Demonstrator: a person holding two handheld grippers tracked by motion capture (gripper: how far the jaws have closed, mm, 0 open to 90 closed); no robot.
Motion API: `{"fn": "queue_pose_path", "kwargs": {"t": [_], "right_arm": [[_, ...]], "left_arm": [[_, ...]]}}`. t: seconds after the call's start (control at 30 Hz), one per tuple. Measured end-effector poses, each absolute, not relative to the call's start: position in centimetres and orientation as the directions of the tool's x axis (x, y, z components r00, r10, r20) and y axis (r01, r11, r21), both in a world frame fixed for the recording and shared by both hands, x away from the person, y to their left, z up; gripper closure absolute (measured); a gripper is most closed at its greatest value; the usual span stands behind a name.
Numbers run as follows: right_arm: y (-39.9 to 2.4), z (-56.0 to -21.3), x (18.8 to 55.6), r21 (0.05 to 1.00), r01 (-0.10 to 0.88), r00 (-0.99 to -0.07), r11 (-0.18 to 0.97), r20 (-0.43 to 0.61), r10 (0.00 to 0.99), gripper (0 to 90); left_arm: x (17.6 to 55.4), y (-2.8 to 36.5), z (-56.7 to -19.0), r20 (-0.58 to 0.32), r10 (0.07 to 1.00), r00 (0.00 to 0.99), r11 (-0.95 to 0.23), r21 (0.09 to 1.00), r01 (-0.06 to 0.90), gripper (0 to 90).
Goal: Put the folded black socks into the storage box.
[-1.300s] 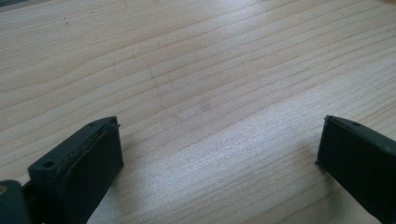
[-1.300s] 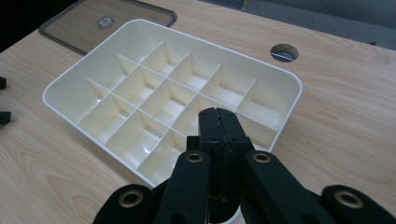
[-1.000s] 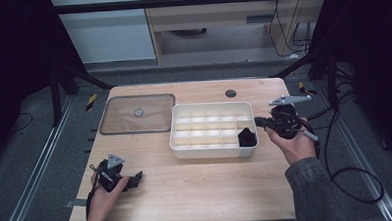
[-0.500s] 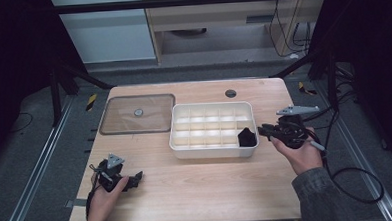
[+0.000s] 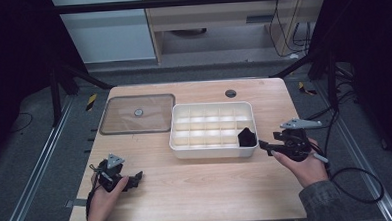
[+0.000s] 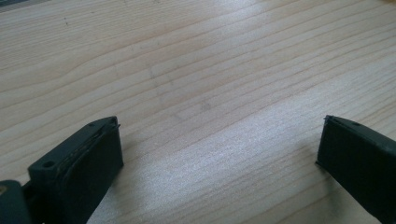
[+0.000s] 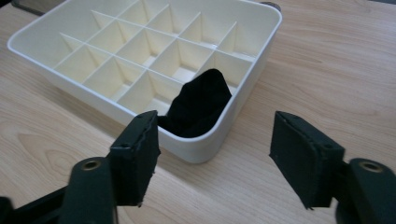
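Observation:
A white compartment tray (image 5: 211, 153) stands mid-table, and a crumpled black cloth piece (image 5: 246, 137) lies in its near right corner cell. My right gripper (image 5: 265, 147) hovers just off that corner, pointing at it. Its jaws have just been opening and now stand open with nothing between them. In the right gripper view the black piece (image 7: 198, 105) slumps against the tray wall (image 7: 201, 149), just beyond the right gripper (image 7: 214, 119). My left gripper (image 5: 136, 179) rests near the table's front left. In the left gripper view, the left gripper (image 6: 220, 121) is open over bare wood.
A clear flat lid (image 5: 138, 114) with a small knob lies left of the tray. A dark round hole (image 5: 230, 93) sits in the table near the far edge. Cables trail off the table's right side by my right hand. The other tray cells hold nothing.
My right gripper has drawn back from above the tray's right edge toward the near right and sunk lower, and its jaws have opened. The left gripper has stayed put.

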State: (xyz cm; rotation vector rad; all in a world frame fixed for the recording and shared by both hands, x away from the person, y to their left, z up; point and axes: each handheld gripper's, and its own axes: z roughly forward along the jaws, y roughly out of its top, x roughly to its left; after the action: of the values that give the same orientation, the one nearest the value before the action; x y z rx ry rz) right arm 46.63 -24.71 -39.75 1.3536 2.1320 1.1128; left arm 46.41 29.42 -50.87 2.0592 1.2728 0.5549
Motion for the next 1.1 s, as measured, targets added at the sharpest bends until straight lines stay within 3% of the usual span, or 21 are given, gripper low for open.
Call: {"fn": "queue_pose_path", "kwargs": {"t": [0.2, 0.4, 0.77, 1.1], "right_arm": [[-25.1, -40.8, 46.2, 0.787, 0.565, -0.467, 0.247, 0.058, 0.883, 16.7], [-25.2, -42.2, 45.7, 0.772, 0.57, -0.485, 0.282, 0.039, 0.874, 9.4], [-25.4, -45.2, 45.0, 0.738, 0.595, -0.51, 0.317, 0.042, 0.859, 8.4], [-25.5, -47.9, 44.7, 0.719, 0.617, -0.505, 0.32, 0.05, 0.862, 13.1]], "left_arm": [[46.4, 29.4, -50.9, 0.02, 0.897, 0.442, -0.322, 0.713, 0.622, 0.0], [46.4, 29.4, -50.9, 0.02, 0.897, 0.441, -0.323, 0.712, 0.624, 0.0], [46.4, 29.4, -50.9, 0.02, 0.897, 0.441, -0.322, 0.712, 0.624, 0.0], [46.4, 29.4, -50.9, 0.02, 0.898, 0.44, -0.322, 0.712, 0.624, 0.0]]}}
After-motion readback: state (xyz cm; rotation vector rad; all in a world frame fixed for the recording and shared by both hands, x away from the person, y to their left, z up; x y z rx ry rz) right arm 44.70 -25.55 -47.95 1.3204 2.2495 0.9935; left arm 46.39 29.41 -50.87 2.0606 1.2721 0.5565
